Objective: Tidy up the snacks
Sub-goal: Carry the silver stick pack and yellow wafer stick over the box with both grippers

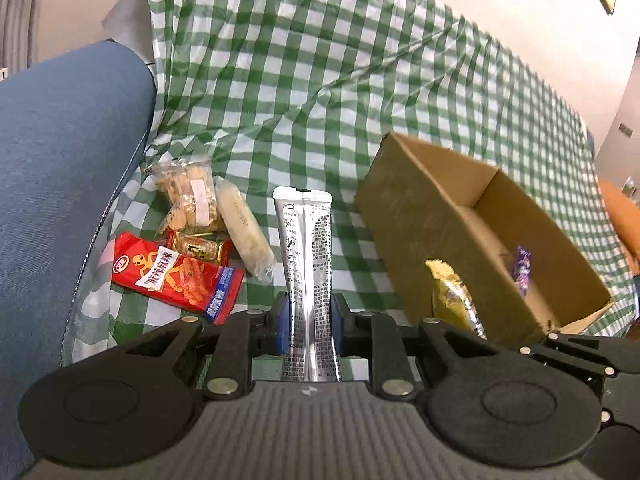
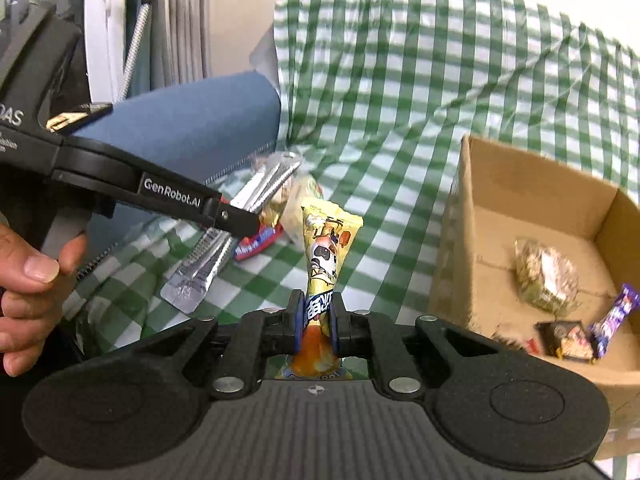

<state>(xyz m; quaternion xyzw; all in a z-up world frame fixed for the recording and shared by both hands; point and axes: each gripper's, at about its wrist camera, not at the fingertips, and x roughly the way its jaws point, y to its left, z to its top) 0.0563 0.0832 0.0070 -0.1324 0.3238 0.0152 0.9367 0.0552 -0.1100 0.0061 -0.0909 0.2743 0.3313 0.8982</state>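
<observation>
My left gripper [image 1: 308,316] is shut on a long silver sachet [image 1: 306,248] and holds it above the green checked cloth [image 1: 320,80]; gripper and sachet [image 2: 216,248] also show in the right wrist view. My right gripper [image 2: 316,320] is shut on a yellow snack packet [image 2: 326,252] with a cartoon cow, left of the cardboard box [image 2: 456,248]. That packet [image 1: 452,292] shows in the left wrist view in front of the box [image 1: 404,216]. Loose snacks lie left: a red packet [image 1: 176,276], a clear biscuit bag [image 1: 188,200], a pale roll [image 1: 244,224].
The box holds a clear-wrapped cake [image 2: 546,276], a purple bar [image 2: 614,316] and a small dark packet [image 2: 566,338]. A blue cushion [image 1: 60,180] rises at the left of the cloth. A person's hand [image 2: 28,272] holds the left gripper's handle.
</observation>
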